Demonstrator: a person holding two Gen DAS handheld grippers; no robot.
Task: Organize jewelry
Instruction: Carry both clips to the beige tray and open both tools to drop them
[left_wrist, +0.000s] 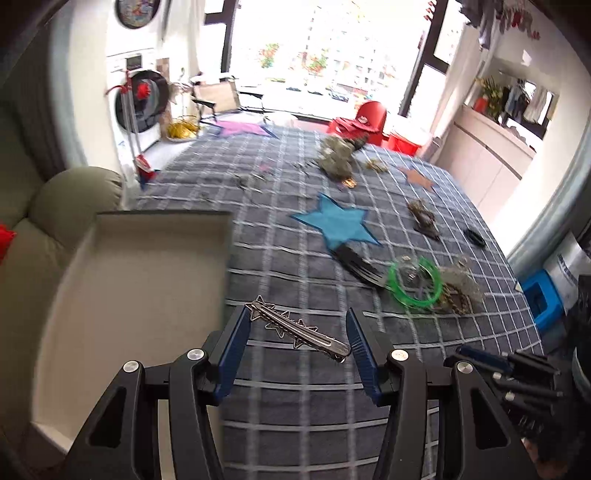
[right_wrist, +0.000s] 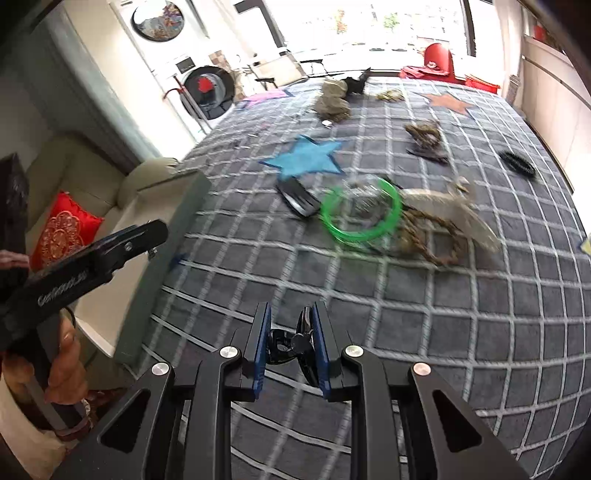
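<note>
Between the spread blue fingers of our left gripper (left_wrist: 298, 325) lies a silver hair clip (left_wrist: 297, 329) trimmed with small stars. One end touches the left finger and the other reaches almost to the right finger; we cannot tell whether the clip rests on the checked grey blanket (left_wrist: 295, 391) or is carried. Our right gripper (right_wrist: 290, 336) is clamped on a glossy black claw clip (right_wrist: 295, 345), its fingers close together around it.

Just left of the left gripper sits an open beige tray (left_wrist: 140, 280), its interior bare where we see it. Ahead and to the right of both grippers lies a green bangle (left_wrist: 414, 282), with a black comb (left_wrist: 356, 264) touching its left side and a tangle of brownish chains (left_wrist: 458, 291) against its right. Beyond those, a blue star patch (left_wrist: 338, 221) is sewn on the blanket. Farther off, more small, blurred jewelry heaps (left_wrist: 336, 157) are scattered, and a black ring-shaped band (left_wrist: 474, 237) lies far right.
</note>
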